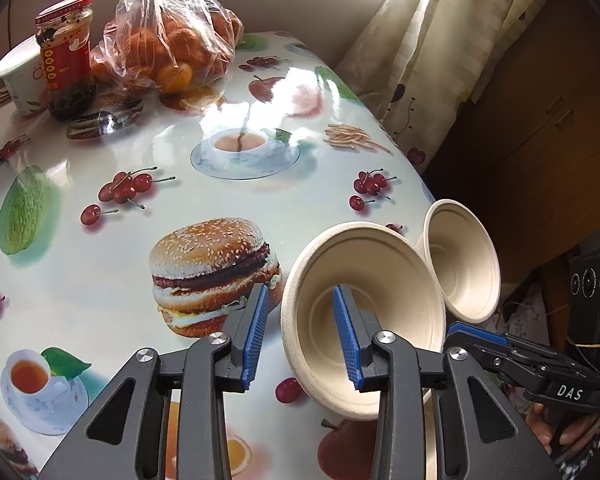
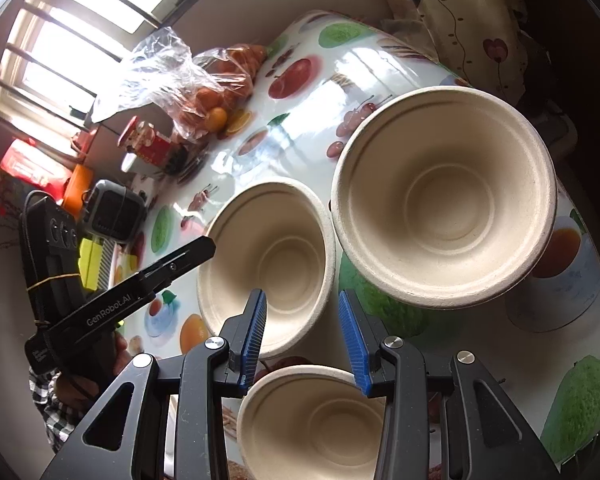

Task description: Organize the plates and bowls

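Note:
Three beige pulp bowls stand on the fruit-print table. In the left wrist view my left gripper (image 1: 300,336) is open, its jaws on either side of the near rim of one bowl (image 1: 384,280); a second bowl (image 1: 466,260) stands beyond it at the table's right edge. In the right wrist view my right gripper (image 2: 302,334) is open and empty above the table, with a near bowl (image 2: 312,428) below it, a middle bowl (image 2: 272,260) ahead and a large-looking bowl (image 2: 444,196) to the right. The left gripper's finger (image 2: 180,264) reaches toward the middle bowl.
A bag of oranges (image 1: 168,40), a red-lidded jar (image 1: 66,56) and a white cup (image 1: 22,76) stand at the table's far left. A curtain (image 1: 440,40) and wooden cabinet (image 1: 540,120) lie past the right edge. The right gripper's body (image 1: 540,368) is close on the right.

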The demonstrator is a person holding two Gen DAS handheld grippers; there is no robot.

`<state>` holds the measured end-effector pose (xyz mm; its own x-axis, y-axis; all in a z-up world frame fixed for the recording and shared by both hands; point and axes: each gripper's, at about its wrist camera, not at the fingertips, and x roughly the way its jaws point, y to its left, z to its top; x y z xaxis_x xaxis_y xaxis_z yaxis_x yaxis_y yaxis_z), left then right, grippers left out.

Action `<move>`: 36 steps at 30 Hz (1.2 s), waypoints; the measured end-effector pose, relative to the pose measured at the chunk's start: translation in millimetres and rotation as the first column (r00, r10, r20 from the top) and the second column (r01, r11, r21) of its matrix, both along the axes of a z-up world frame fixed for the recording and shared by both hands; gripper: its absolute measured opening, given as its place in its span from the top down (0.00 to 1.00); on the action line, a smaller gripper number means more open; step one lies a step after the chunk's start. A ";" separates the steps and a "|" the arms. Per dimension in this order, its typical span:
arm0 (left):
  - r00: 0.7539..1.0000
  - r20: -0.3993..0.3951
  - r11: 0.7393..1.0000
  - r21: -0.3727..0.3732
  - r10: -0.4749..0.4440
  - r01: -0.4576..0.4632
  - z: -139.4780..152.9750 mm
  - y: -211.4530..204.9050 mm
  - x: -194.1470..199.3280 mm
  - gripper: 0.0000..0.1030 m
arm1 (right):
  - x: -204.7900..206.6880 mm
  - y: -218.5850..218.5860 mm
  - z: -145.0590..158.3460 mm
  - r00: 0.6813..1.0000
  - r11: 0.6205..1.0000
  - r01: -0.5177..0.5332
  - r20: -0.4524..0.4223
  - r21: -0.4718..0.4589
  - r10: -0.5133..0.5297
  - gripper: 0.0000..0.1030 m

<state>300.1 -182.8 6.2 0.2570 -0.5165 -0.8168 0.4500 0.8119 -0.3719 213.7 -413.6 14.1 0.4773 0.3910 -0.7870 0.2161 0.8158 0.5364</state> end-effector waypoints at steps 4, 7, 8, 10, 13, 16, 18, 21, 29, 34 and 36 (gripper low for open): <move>1.000 0.000 1.000 0.009 -0.004 0.004 -1.7 -3.3 -0.8 0.77 | 1.5 0.2 -1.2 1.000 1.000 -0.007 0.001 0.002 0.007 0.70; 1.000 0.000 1.000 0.015 0.002 -0.002 -3.4 -3.8 -1.3 0.81 | 1.6 0.2 -2.3 1.000 1.000 -0.005 0.000 -0.002 0.005 0.71; 1.000 0.001 1.000 0.017 0.004 -0.004 -3.7 -3.6 -1.3 0.81 | 1.3 -0.4 -2.5 1.000 1.000 -0.004 0.000 0.000 0.004 0.73; 1.000 0.001 1.000 0.019 0.006 -0.006 -3.8 -3.1 -1.0 0.82 | 1.2 -2.0 -2.5 1.000 1.000 0.000 -0.001 0.001 0.000 0.77; 1.000 0.001 1.000 0.021 0.009 -0.009 -3.6 -2.8 -0.7 0.83 | 0.1 -2.6 -3.1 1.000 1.000 -0.002 -0.001 0.002 0.002 0.78; 1.000 0.006 1.000 0.023 0.008 -0.008 -2.6 -3.4 -1.3 0.83 | -0.3 -3.0 -3.3 1.000 1.000 0.000 0.000 0.003 0.000 0.78; 1.000 0.005 1.000 0.021 0.012 -0.012 -2.2 -2.5 -1.0 0.83 | -1.2 -3.2 -3.0 1.000 1.000 0.001 0.006 0.009 -0.001 0.78; 1.000 0.011 1.000 0.021 0.017 -0.017 -1.0 -2.3 -0.5 0.83 | -2.9 -3.3 -1.7 1.000 1.000 -0.002 0.020 0.017 0.002 0.78; 0.999 0.031 1.000 0.013 0.011 -0.012 6.7 -1.7 -4.8 0.83 | -7.1 -3.3 1.7 0.999 1.000 -0.004 0.039 0.015 0.003 0.78; 0.999 0.048 1.000 0.003 0.011 -0.011 15.4 -0.3 -8.1 0.83 | -11.3 -2.3 11.8 0.997 1.000 -0.008 0.070 0.008 0.007 0.78; 0.998 0.054 1.000 -0.004 0.012 -0.012 19.2 0.8 -10.1 0.83 | -13.2 -2.1 16.1 0.997 1.000 -0.010 0.082 0.007 0.009 0.78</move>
